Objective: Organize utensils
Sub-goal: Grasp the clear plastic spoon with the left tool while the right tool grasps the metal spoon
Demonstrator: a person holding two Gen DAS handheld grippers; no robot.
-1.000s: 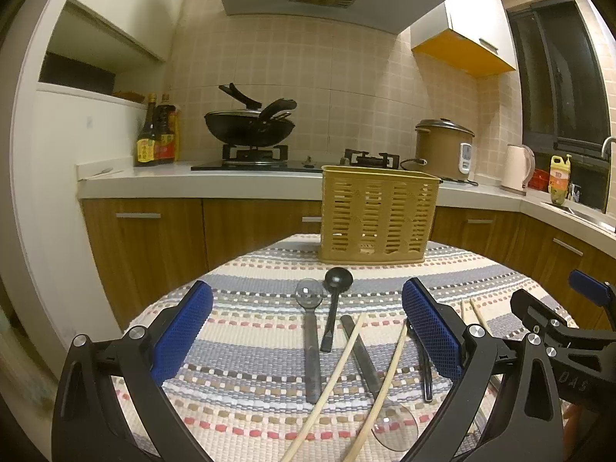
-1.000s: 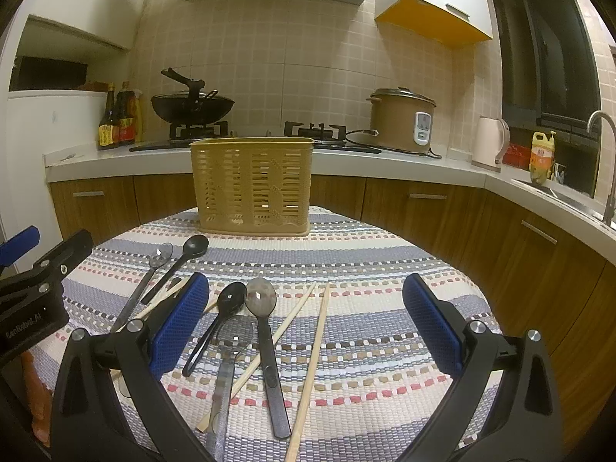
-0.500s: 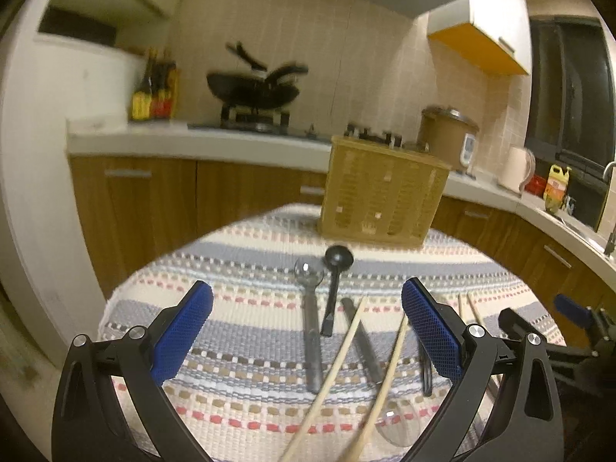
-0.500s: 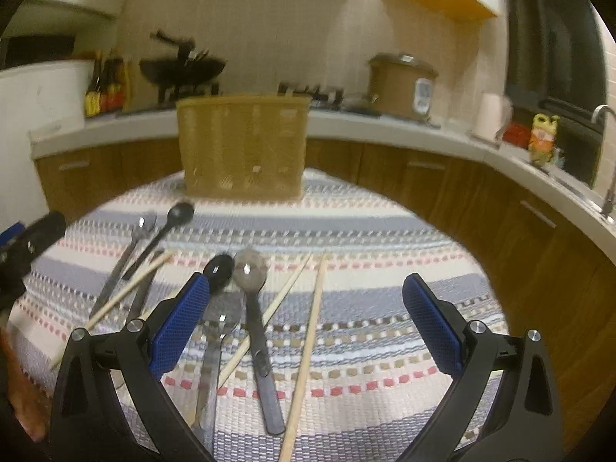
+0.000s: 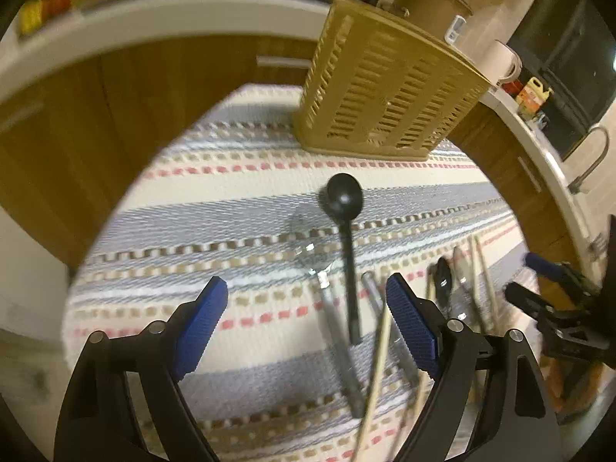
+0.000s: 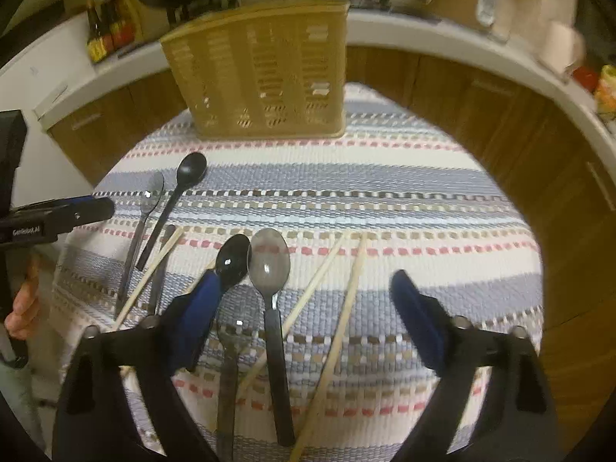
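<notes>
A tan slotted utensil basket [image 5: 385, 92] [image 6: 261, 73] stands at the far side of a round table with a striped cloth [image 5: 231, 208] [image 6: 404, 200]. A black spoon [image 5: 344, 208] [image 6: 181, 196] and a clear spoon [image 5: 315, 265] [image 6: 144, 215] lie side by side. Another black spoon [image 6: 231, 258], a grey spoon [image 6: 269, 265] and wooden chopsticks [image 6: 342, 323] [image 5: 375, 377] lie nearer. My left gripper [image 5: 308, 319] is open above the cloth, left of the spoon handles. My right gripper [image 6: 304, 304] is open over the grey spoon and chopsticks. Both are empty.
Wooden cabinets [image 6: 481, 88] and a white counter [image 5: 154, 27] curve behind the table. A rice cooker [image 5: 427, 4], a kettle [image 5: 504, 61] and sauce bottles [image 6: 107, 30] stand on it. The right gripper shows in the left wrist view [image 5: 558, 300], the left gripper in the right wrist view [image 6: 57, 215].
Both grippers have tilted downward and moved in closer to the table. The utensils now fill more of each view. Both stay open and nothing on the cloth has moved.
</notes>
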